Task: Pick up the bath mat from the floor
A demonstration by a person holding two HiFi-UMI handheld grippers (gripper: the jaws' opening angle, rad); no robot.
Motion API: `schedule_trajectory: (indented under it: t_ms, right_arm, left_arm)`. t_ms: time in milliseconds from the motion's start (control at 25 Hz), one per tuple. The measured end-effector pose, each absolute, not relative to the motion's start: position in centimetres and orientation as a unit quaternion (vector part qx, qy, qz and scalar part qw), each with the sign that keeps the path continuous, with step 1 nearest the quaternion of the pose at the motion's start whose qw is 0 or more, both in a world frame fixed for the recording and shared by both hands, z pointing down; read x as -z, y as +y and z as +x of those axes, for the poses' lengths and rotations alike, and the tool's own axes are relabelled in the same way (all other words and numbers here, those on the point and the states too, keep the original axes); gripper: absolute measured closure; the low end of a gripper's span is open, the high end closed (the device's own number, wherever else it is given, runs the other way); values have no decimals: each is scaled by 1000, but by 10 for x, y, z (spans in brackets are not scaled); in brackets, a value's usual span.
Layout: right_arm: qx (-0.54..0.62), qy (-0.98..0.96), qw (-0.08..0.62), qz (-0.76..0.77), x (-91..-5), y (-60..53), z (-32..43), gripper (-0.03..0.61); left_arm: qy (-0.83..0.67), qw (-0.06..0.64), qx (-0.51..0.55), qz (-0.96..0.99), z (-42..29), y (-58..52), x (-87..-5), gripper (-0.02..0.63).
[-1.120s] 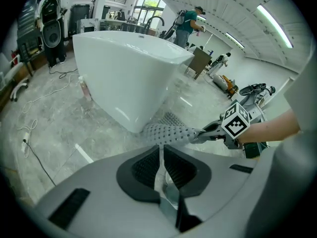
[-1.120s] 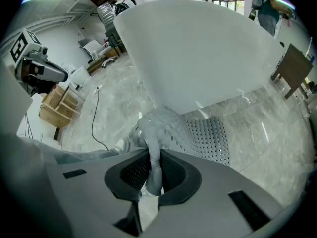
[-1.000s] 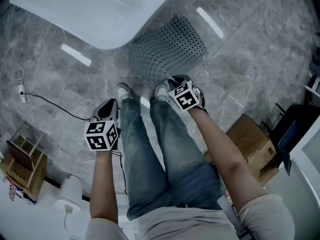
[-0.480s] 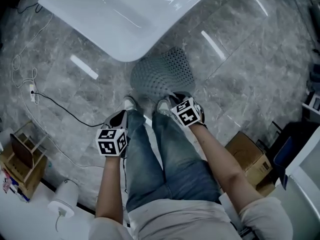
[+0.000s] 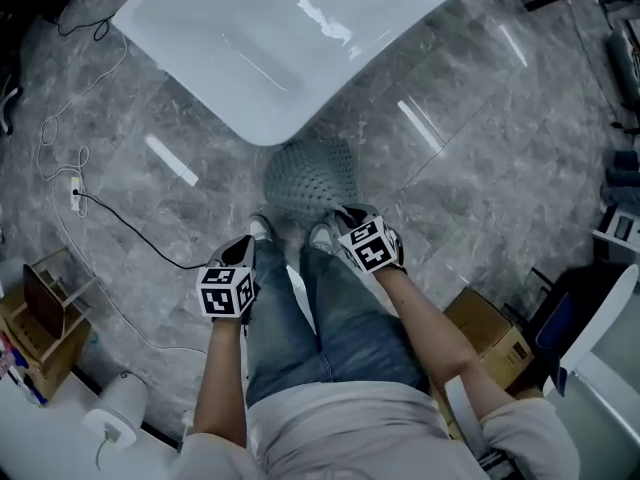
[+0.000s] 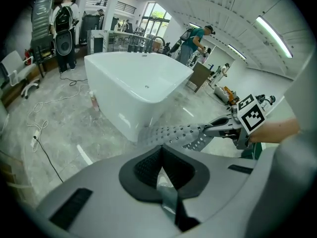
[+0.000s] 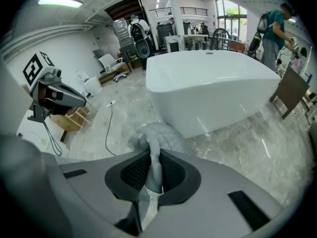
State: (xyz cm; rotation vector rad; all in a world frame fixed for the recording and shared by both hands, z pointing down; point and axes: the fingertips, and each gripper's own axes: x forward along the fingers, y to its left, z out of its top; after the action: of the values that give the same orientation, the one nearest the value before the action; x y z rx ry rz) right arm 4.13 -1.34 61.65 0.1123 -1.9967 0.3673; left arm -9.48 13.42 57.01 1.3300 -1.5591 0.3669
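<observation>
The grey perforated bath mat [image 5: 310, 173] hangs bunched in front of the person's feet, just below the end of the white bathtub [image 5: 300, 38]. My right gripper [image 5: 345, 215] is shut on a fold of the bath mat [image 7: 158, 135], which stands pinched between its dark pads [image 7: 171, 175]. In the left gripper view the mat [image 6: 178, 133] stretches out level from the right gripper [image 6: 233, 128]. My left gripper [image 5: 237, 251] hangs beside the person's left leg, apart from the mat. Its jaws [image 6: 161, 155] are shut with nothing between them.
A black cable [image 5: 110, 218] runs over the marble floor from a power strip [image 5: 75, 196] at the left. A wooden rack [image 5: 45, 313] and a white cylinder [image 5: 115, 418] stand lower left. A cardboard box [image 5: 490, 343] sits at the right. People stand far behind the tub [image 6: 138, 90].
The view has risen, so more of the tub shows. The mat has gathered from lying spread out into a smaller bunch hanging from the right gripper. The left gripper drifted slightly right.
</observation>
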Motion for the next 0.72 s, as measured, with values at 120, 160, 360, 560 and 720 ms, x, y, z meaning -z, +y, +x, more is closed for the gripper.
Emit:
schedule_trajectory:
  t_ms: [120,160,360,560,720]
  right_arm:
    - [-146,-841,518,55,-596,-18,43,522]
    - [-147,-841,517,58,-589,-19,43,522]
    - [-164,-841,509,81,-555,-25,54,522]
    - [-173,-849,491,86,-518,-19,49,522]
    - [-186,-857,472,93,-488,-13,39,522]
  left_arm:
    - [-650,500,-146,554,-96,134,-551,597]
    - [-651,497,-145,556,-97,133,-544,597]
    - [-659,477,-136,565,-101,121,-505,597]
    - [-664,454,-138,579,-108,113,-472,597]
    - [-670,441,-132,583,-117,109,-448,597]
